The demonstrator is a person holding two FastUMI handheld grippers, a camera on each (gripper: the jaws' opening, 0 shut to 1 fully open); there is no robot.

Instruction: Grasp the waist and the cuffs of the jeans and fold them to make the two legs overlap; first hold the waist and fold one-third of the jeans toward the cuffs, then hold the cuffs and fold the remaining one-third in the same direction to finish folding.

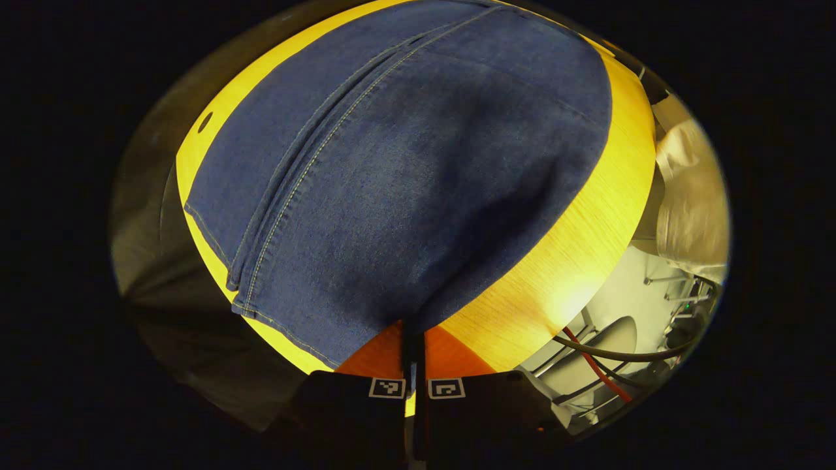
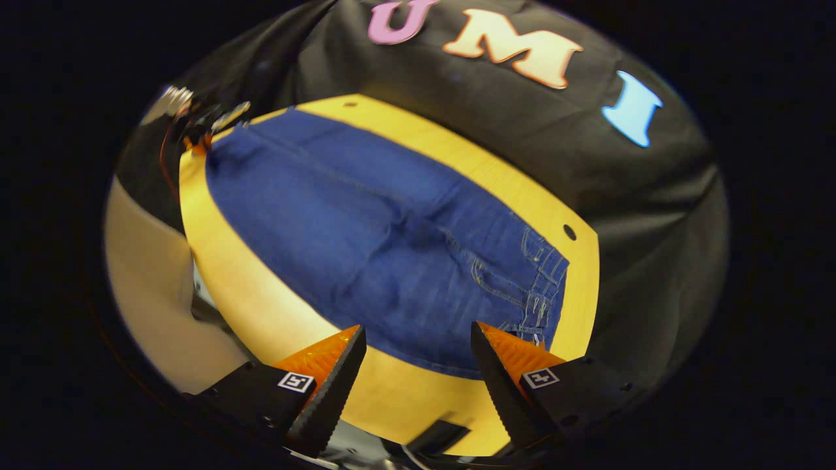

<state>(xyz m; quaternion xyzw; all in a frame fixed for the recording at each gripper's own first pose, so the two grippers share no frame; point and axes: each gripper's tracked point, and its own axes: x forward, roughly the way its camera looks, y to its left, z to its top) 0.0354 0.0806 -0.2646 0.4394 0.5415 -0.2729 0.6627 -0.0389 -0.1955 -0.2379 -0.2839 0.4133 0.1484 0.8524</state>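
The jeans (image 2: 385,241) lie spread flat on the table (image 2: 261,307), waist at 4 o'clock in the right gripper view, cuffs toward 10 o'clock. The right gripper (image 2: 418,356) hangs released above the near edge of the jeans, jaws wide apart, touching nothing. In the left gripper view the left gripper (image 1: 413,356) is clenched on the edge of the jeans (image 1: 405,183) at 6 o'clock, the cloth pinched between its fingers.
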